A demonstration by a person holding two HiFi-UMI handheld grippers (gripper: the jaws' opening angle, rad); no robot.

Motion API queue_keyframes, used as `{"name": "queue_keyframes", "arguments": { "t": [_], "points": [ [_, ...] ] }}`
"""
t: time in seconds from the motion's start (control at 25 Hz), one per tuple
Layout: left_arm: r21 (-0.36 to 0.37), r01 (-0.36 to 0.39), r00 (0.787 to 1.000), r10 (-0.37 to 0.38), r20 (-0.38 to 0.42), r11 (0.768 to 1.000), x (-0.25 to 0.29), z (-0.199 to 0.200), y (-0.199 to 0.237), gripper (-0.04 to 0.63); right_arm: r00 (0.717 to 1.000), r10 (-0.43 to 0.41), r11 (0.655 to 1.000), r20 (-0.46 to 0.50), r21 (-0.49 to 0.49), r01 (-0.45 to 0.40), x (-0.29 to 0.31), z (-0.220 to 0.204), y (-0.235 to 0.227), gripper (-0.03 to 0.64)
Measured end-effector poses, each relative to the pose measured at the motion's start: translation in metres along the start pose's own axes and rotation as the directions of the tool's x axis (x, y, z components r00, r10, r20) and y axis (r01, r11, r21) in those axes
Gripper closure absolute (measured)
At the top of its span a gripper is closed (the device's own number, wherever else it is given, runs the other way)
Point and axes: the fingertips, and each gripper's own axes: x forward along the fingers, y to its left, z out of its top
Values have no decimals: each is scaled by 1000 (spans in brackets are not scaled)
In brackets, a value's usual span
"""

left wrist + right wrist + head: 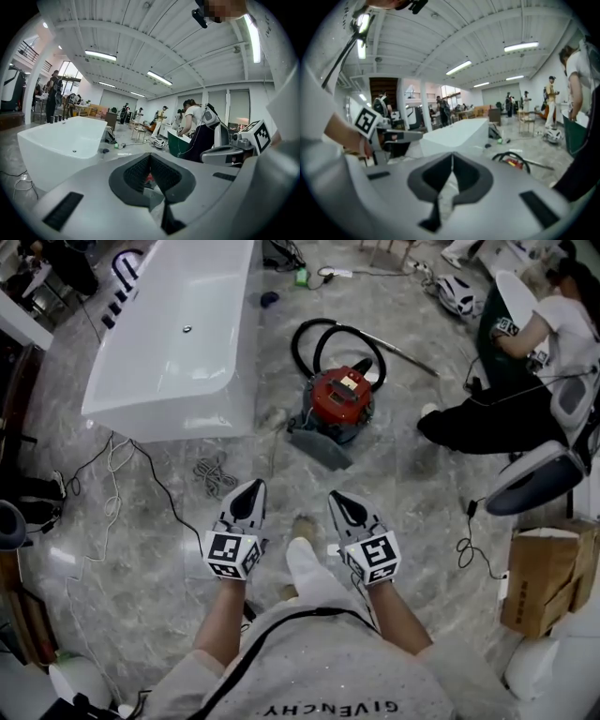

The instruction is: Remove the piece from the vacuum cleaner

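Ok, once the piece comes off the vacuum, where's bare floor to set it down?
Bare floor: this side of the vacuum cleaner, and between it and the seated person. Crowded: cable coil by the bathtub, hose looped behind.

A grey marbled stone floor (141, 559) spreads through a large open hall. A long white rectangular bathtub (178, 334) stands at upper left, with thin loose cables (214, 474) lying near its corner. A brown cardboard box (548, 577) sits at right. Overhead, a white ribbed ceiling (140, 37) carries bright fluorescent tube lights (101, 55).
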Motion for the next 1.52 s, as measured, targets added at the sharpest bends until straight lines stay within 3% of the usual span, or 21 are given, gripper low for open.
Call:
{"name": "queue_keyframes", "arguments": {
  "t": [0.24,0.56,0.76,0.92,1.08,1.16,1.28,1.4,1.52],
  "points": [
    [-3,70,994,-70,-84,998,62,-7,-5,575,999,-22,999,-42,41,23,24,-4,-46,601],
    [-72,167,979,-174,-107,983,107,-11,-12,574,995,-28,994,-95,100,38,45,-23,-76,601],
    [-85,241,951,-253,-178,967,142,-31,-15,574,991,-59,984,-121,162,78,59,-39,-93,601],
    [-110,314,911,-332,-245,943,174,-54,-22,574,980,-69,974,-185,198,106,71,-61,-110,601],
    [-127,374,858,-394,-330,919,206,-84,-22,572,965,-63,971,-256,206,118,93,-84,-124,600],
    [-160,409,821,-439,-366,898,224,-100,-22,534,956,-42,977,-292,186,100,109,-96,-130,600],
    [-208,458,751,-501,-430,864,248,-129,-23,408,942,-30,975,-334,197,101,132,-117,-142,594],
    [-178,501,695,-516,-501,847,268,-158,-21,369,927,-30,966,-375,226,122,150,-140,-158,548],
    [-122,531,657,-498,-566,839,290,-190,-12,359,905,-44,966,-424,212,146,166,-163,-177,516]
  ]
}}
